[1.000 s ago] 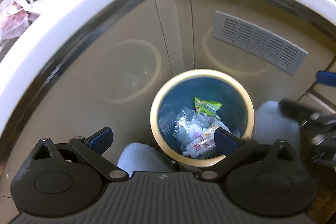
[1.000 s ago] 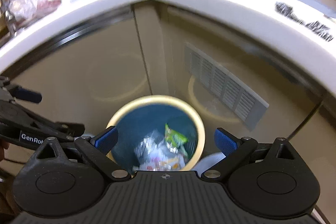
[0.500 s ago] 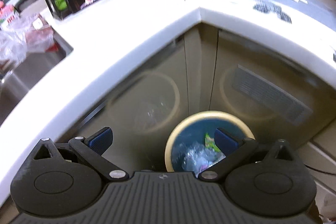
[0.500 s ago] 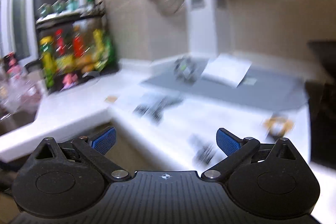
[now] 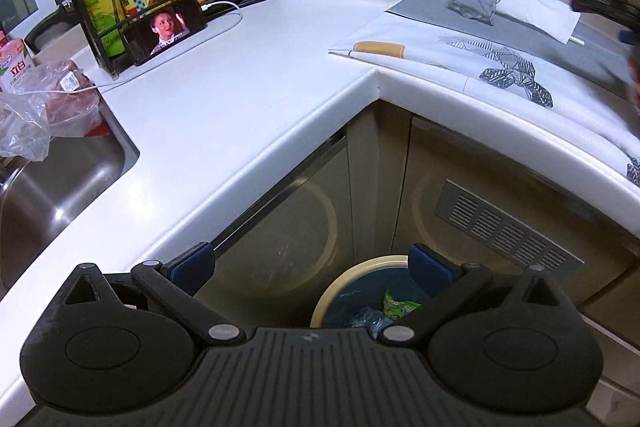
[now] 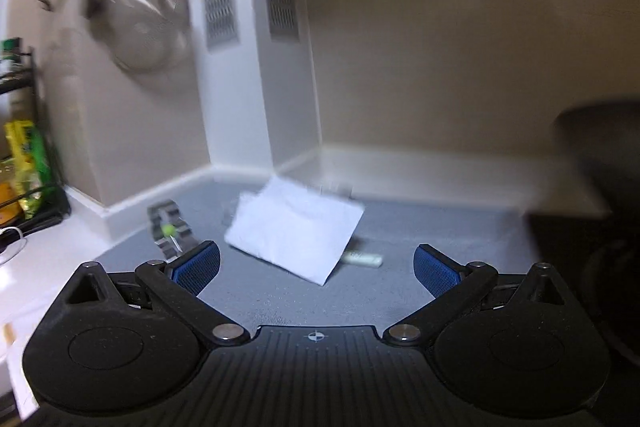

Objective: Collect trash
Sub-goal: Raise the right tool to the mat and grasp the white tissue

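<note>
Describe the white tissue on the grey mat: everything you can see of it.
The tissue is a white, soft-looking paper sheet, apparently folded into a rough rectangle with slight creases. It lies flat on the grey mat near the wall corner, one corner pointing toward the right tool, which is open and not touching it. A small white stick-like item pokes out at its edge. The right view is blurred.

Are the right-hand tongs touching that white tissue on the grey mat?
Apart. The right wrist view shows the right tongs open and empty, with a strip of bare grey mat between their blue fingertips and the white tissue.
</note>
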Available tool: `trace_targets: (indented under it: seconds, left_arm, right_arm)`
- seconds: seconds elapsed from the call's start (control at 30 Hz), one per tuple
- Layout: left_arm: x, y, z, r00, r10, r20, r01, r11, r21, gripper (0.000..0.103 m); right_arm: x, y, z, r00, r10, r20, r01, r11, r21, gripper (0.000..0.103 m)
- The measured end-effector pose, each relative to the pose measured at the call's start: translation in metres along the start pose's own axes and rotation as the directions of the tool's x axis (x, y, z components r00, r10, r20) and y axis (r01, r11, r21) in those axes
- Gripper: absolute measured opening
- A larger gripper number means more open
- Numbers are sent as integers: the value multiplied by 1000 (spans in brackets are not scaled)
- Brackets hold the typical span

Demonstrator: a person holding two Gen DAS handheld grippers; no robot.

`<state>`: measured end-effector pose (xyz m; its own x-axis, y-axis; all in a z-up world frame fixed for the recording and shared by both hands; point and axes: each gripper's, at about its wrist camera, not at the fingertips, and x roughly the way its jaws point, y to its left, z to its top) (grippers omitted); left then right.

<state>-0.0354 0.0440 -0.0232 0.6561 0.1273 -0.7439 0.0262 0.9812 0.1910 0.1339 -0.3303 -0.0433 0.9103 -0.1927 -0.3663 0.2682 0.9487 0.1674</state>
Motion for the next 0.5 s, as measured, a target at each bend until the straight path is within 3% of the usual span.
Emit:
trace_targets:
  seconds: [0.17,0.4,0.43,0.47,0.5]
  left_arm:
    - [3,11,-7,1000,27,-16,-27,1000,-17,103]
    - [14,25,-3,997,50,-50,-53,997,-58,103]
    - [14,26,-1,997,50,-51,-53,997,-61,103]
    - [15,25,0,998,48,-51,-52,997,-63,103]
    - [15,25,2,998,47,-49,-50,997,-63,103]
  right_arm:
    - [64,0,9,997,-26,-76,31,997,71,103]
    - [119,45,4,984,-21,-174,1,993,-115,100]
    - [119,52,2,984,-14,-178,-14,988,-153,85]
    - [116,57,1,987,-8,-158,-21,983,-184,45]
    - [111,61,1,991,-24,-132,-4,978,-210,27]
